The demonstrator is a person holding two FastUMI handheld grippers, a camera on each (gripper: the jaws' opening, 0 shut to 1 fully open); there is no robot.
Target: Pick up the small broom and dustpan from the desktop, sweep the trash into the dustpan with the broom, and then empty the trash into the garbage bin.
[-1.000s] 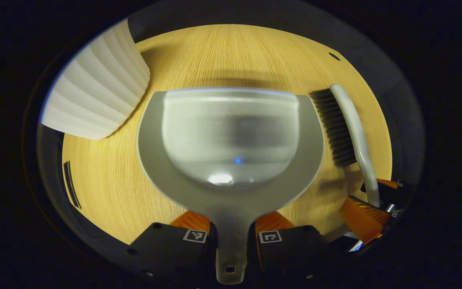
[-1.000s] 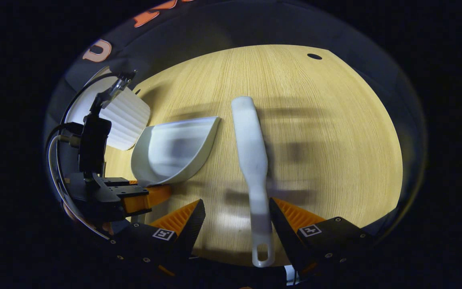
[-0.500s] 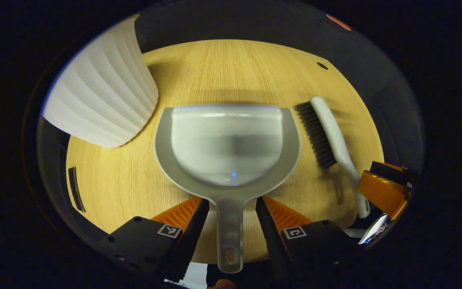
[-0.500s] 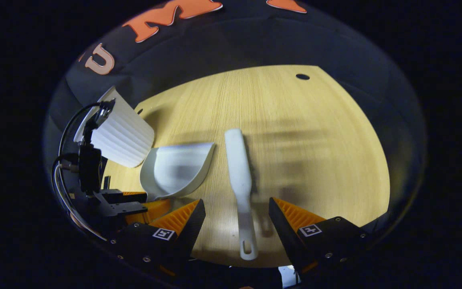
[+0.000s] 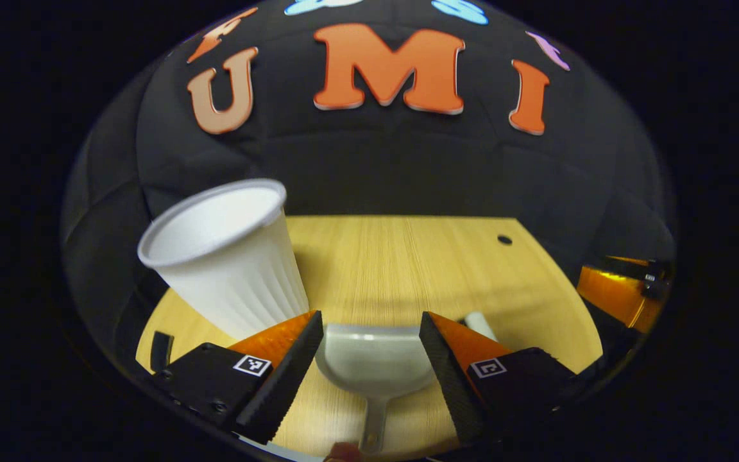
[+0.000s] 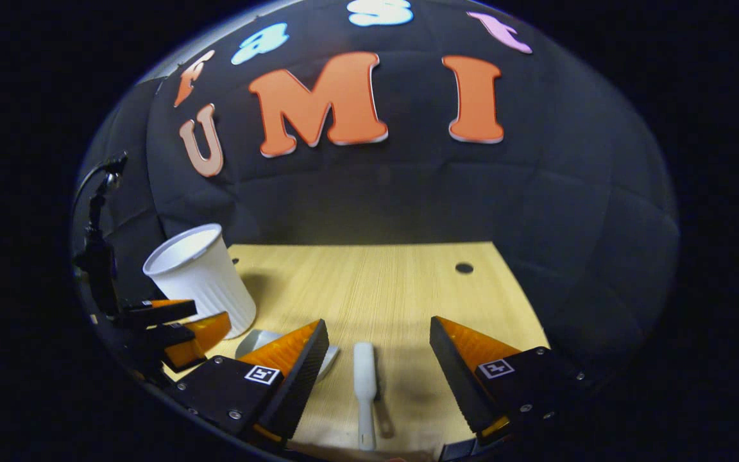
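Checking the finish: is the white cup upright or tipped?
Upright: the cup stands on the table, its open rim facing up.

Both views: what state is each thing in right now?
Left claw: open, dustpan between its fingers, untouched.
Right claw: open, broom between its fingers, untouched.
Dustpan: flat on the desk.
Broom: flat on the desk.
Cup: upright, beside the dustpan.

Dim booth; overhead light warms desk (image 6: 376,289); soft shadows; strong fisheye bending at edges; sharp.
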